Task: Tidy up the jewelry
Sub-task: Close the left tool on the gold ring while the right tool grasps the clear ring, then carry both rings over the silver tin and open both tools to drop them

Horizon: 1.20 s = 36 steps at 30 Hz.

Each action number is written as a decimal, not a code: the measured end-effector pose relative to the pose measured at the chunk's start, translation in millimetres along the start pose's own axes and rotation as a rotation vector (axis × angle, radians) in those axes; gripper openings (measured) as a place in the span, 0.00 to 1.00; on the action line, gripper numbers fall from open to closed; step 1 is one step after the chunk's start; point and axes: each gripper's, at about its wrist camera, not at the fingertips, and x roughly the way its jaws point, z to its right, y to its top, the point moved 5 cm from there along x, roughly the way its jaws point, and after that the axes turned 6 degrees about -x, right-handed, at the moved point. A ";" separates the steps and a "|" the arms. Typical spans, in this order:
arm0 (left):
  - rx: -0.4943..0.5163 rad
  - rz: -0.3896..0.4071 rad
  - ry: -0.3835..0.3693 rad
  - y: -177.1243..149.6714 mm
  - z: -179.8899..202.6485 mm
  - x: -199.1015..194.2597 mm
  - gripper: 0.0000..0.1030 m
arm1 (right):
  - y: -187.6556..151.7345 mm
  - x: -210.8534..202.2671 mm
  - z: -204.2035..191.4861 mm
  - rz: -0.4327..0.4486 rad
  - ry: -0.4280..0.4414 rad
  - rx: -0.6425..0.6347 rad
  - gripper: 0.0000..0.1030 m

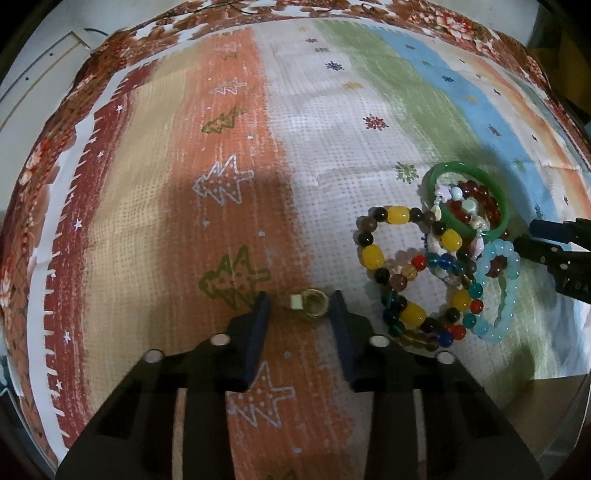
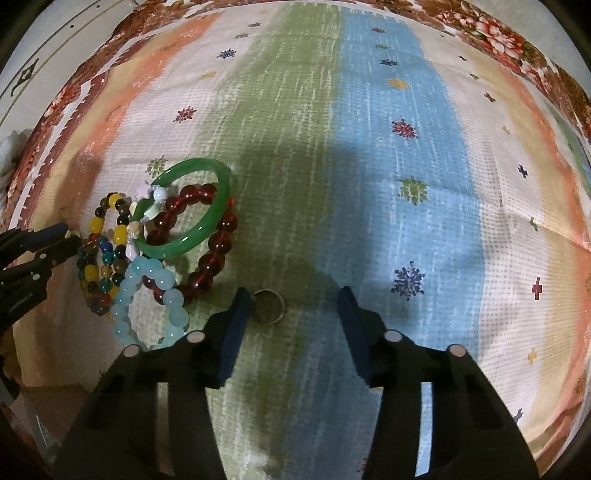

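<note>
My left gripper [image 1: 300,302] is open, its fingers on either side of a gold ring [image 1: 313,303] with a small pale cube lying on the cloth. To its right lies a pile of bracelets: a green bangle [image 1: 466,199], a yellow-and-dark bead bracelet [image 1: 406,273], a light blue bead bracelet [image 1: 496,291]. My right gripper [image 2: 293,301] is open; a dull metal ring [image 2: 269,306] lies on the cloth just inside its left finger. The pile sits left of it: green bangle [image 2: 184,218], dark red bead bracelet [image 2: 218,243], light blue beads [image 2: 147,295].
A striped patterned cloth [image 1: 332,129] covers the table, with a floral border [image 2: 498,33] at the far edge. The right gripper's fingers [image 1: 554,243] show at the right edge of the left wrist view; the left gripper's fingers [image 2: 40,243] show at the left edge of the right wrist view.
</note>
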 end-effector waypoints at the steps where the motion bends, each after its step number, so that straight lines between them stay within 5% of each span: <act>1: -0.001 -0.001 -0.002 -0.2 0.5 0.0 0.26 | 0.7 0.3 0.4 -0.003 0.002 0.001 0.42; 7: -0.009 -0.010 -0.006 0.7 0.3 0.2 0.12 | -2.0 -1.7 1.3 -0.008 0.019 0.004 0.21; 27: -0.023 0.069 -0.096 -13.4 13.4 -43.3 0.11 | -8.4 -43.1 -14.7 0.061 0.102 -0.002 0.21; 36: -0.036 0.112 -0.120 -26.1 17.4 -70.6 0.11 | -23.5 -80.0 -17.3 0.157 0.022 -0.040 0.21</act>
